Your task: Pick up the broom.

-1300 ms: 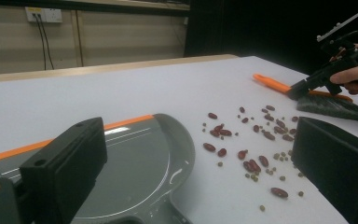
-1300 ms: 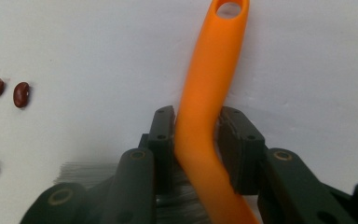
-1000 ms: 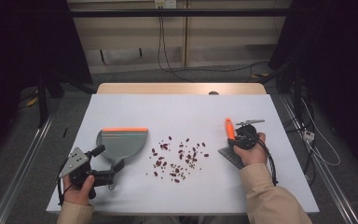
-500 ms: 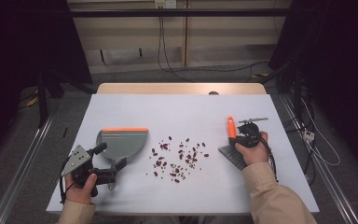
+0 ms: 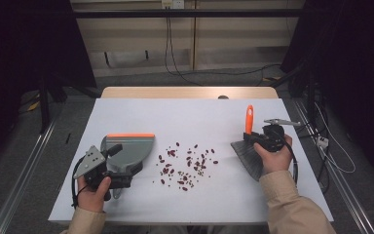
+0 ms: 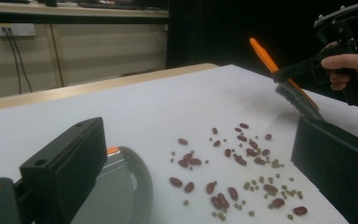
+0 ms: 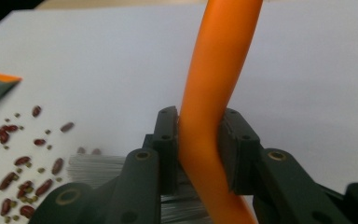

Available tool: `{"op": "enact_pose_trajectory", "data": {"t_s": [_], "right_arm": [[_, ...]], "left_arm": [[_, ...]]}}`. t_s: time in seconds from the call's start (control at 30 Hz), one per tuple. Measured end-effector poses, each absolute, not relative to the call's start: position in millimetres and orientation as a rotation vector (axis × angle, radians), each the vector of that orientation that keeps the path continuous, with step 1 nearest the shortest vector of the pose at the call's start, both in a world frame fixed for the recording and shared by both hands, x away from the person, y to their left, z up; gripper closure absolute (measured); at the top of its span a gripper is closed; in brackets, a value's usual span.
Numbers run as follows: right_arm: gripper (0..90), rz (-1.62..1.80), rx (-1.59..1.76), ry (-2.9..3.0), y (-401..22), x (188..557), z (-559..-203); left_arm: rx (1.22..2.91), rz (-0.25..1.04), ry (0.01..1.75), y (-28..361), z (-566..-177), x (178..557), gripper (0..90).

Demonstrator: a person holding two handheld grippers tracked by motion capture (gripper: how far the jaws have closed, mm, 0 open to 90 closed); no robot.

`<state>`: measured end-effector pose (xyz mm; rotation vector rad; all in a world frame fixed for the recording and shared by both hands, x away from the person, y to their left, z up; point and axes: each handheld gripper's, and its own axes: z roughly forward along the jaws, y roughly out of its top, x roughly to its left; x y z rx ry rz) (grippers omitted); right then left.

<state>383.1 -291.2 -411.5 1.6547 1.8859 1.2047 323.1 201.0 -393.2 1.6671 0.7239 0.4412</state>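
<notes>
Near edge, left: left gripper [image 5: 119, 163], in the person's left hand [image 5: 93, 191] at the front left of the white table [image 5: 141, 114]; in the left gripper view the two black jaws stand well apart, the grey dustpan [image 5: 126, 150] lying low between them, and whether the pads press on it cannot be told. Dustpan: flat on the table just ahead of that gripper, orange lip along its far edge, long axis running near to far, mouth facing away from the person. Near edge, right: right gripper [image 5: 257, 137], in the person's right hand [image 5: 275, 155], jaws drawn in narrow and clamped on the orange handle [image 7: 212, 116] of a brush [image 5: 249, 146]; the right gripper view shows a pad pressed on each side of the handle. Brush: long axis running near to far with a slight tilt, handle tip pointing away from the person and upward, grey bristles [image 5: 249, 157] fanned toward the near edge and low over the table. Middle: a loose scatter of red beans [image 5: 187, 165] with smaller pale grains among them, on the table between dustpan and brush, apart from both. Far: bare wooden table edge, a wall with trailing cables.
</notes>
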Motion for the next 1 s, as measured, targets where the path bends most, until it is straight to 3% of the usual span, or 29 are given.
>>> {"op": "enact_pose_trajectory", "data": {"t_s": [0.53,1.0], "right_arm": [[71.2,1.492,1.597,1.759,-289.0,367.4,-390.2],[71.2,1.521,1.462,1.764,-258.2,366.7,-362.4]], "left_arm": [[1.720,0.371,0.643,156.0,-383.0,334.0,3.2],[1.718,0.312,0.633,124.7,-374.1,345.2,3.4]]}}
